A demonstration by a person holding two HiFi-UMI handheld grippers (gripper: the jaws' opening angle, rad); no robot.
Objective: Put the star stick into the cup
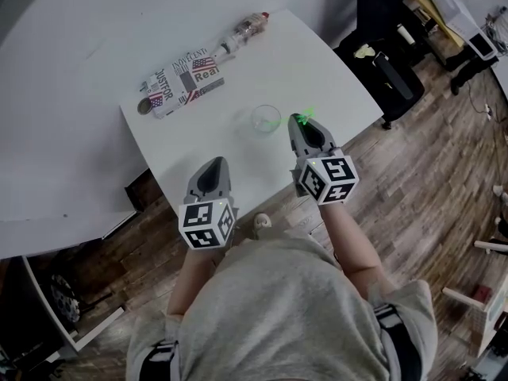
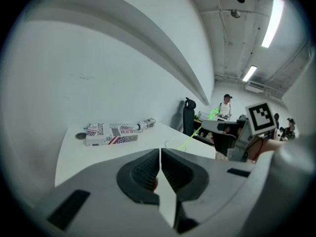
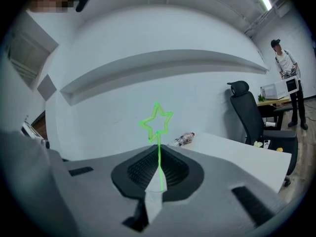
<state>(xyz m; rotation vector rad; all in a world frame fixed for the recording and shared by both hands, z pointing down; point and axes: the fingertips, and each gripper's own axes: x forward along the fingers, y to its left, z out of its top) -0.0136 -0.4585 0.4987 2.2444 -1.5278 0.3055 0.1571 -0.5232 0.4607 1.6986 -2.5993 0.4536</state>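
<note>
Two tools in play here, and closest in is the left tool, sitting at about 7 o'clock from the cup near the front edge of the bench. Its own view shows the pads pressed together with nothing between them, so it's just parked.

Next out is the right tool, clamped on the thin stem of the star stick. The green star pokes out past the tips, up off the bench. From the head view the star sits just beside the clear cup, at roughly 3 o'clock from it, not over the mouth yet and nothing inside the cup that I can see.

Further back, at around 10 o'clock from the cup, there's a printed box with a small round thing at its 8 o'clock end, and a bottle lying on its side at the far edge, about 12 o'clock. Past the bench at 2 o'clock is a black office chair.

So my read: the pickup is done and we're in the carry part, a short hop away from the drop. The next move needs the right tool to slide toward 9 o'clock until the stick is above the opening, tip down so the star end goes in, then let the pads part. That cup looks light, so bumping the rim could knock it over. Not much room for error, I'd say.
</note>
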